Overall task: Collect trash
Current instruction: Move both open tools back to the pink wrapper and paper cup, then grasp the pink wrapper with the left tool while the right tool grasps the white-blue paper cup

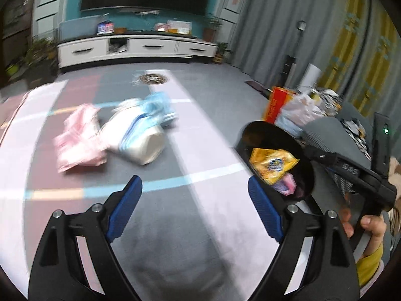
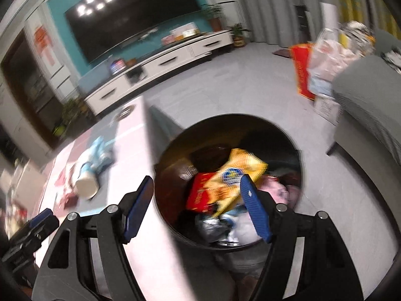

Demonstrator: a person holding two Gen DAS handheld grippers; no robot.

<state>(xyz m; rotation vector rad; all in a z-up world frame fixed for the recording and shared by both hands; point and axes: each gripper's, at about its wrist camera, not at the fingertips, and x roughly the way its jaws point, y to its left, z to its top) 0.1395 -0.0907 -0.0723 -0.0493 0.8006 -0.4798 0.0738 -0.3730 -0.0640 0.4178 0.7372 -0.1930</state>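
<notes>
While I am holding my left gripper (image 1: 194, 208) spread wide and empty over the mat, the tipped paper cup (image 1: 140, 139) is lying up and left of centre frame, its long axis slanting toward lower right, pink wrapper (image 1: 80, 138) just beside. My right gripper (image 2: 198, 208), also agape and empty, is hovering at the bin (image 2: 295, 150), farther off.

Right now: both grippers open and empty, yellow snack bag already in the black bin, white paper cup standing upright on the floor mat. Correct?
One error: the white paper cup is not upright; it lies on its side on the floor mat, open mouth showing, as the left wrist view shows. The rest holds: left gripper and right gripper are open and empty, and the yellow snack bag is in the black bin.
</notes>
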